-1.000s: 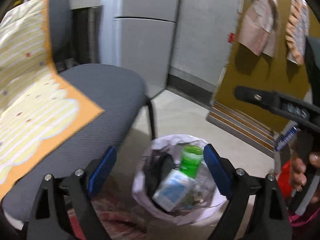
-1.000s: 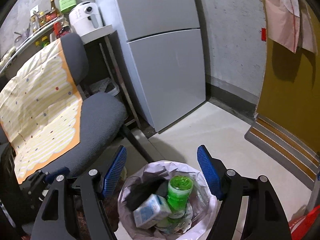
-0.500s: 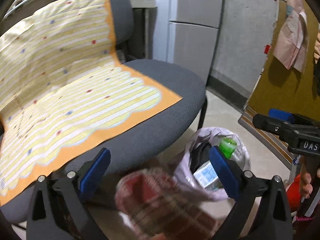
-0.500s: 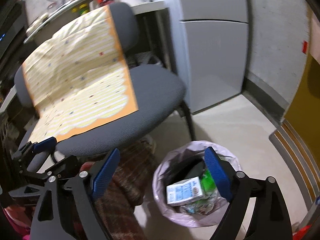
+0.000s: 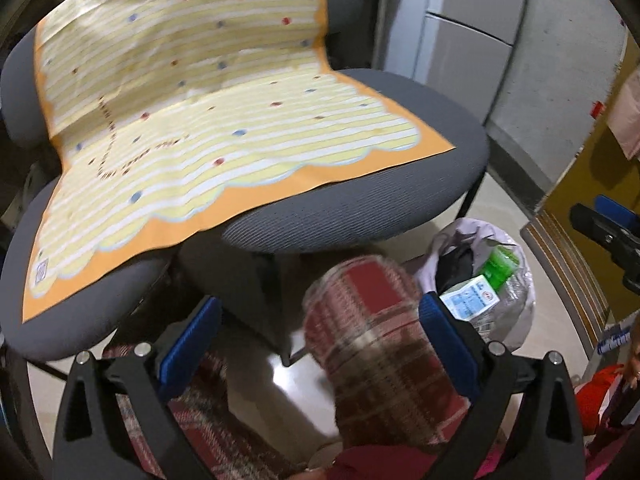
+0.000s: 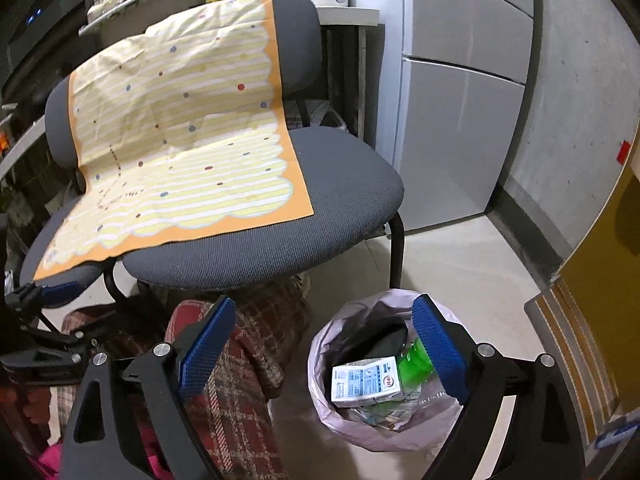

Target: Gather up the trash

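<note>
A small bin lined with a pale bag stands on the floor by the chair. It holds a white and blue carton, a green bottle and something black. My right gripper hangs open above the bin's left side, with nothing between its fingers. My left gripper is open too, left of the bin, over a person's knee in red plaid. The right gripper's tip shows at the right edge of the left wrist view.
A grey chair with a yellow striped, orange-edged cloth stands behind the bin. A grey fridge is at the back right, a mustard door at the right. Plaid-clad legs fill the floor left of the bin.
Both grippers have pulled back and up from the bin and swung left. The chair and cloth now fill most of each view, and the plaid knee has come between the left fingers.
</note>
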`<action>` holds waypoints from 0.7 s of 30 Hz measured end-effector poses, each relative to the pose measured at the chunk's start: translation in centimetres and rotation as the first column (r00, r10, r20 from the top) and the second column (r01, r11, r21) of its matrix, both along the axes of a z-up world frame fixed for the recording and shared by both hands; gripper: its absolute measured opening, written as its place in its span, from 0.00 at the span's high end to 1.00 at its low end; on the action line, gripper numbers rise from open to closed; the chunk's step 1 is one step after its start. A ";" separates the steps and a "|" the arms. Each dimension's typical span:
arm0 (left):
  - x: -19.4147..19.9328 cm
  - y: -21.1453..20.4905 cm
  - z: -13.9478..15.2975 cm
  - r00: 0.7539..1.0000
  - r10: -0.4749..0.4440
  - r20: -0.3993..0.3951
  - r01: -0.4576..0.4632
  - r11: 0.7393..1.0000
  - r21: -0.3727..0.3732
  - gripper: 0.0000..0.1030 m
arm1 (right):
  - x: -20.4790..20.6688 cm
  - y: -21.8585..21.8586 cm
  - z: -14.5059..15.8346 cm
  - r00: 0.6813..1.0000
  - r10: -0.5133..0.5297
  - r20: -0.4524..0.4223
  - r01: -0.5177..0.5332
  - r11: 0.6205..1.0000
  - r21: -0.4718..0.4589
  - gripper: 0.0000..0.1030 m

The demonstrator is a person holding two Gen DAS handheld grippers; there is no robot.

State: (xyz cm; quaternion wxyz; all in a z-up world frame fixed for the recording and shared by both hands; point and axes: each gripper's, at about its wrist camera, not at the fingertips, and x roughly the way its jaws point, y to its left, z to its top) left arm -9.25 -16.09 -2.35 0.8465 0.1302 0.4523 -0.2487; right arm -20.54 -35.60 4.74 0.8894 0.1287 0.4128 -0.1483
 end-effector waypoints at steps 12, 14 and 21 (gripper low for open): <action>-0.2 0.6 0.3 1.000 0.027 0.010 -0.027 1.000 0.009 0.07 | 0.2 1.5 0.1 0.999 0.048 -0.018 -0.049 0.998 -0.047 0.13; -0.2 0.7 0.3 1.000 0.027 0.010 -0.027 1.000 0.009 0.07 | 0.2 1.5 0.1 0.999 0.048 -0.019 -0.048 0.998 -0.046 0.13; -0.2 0.8 0.4 1.000 0.029 0.011 -0.030 0.999 0.011 0.07 | 0.3 1.7 -0.1 0.998 0.051 -0.025 -0.052 0.998 -0.045 0.13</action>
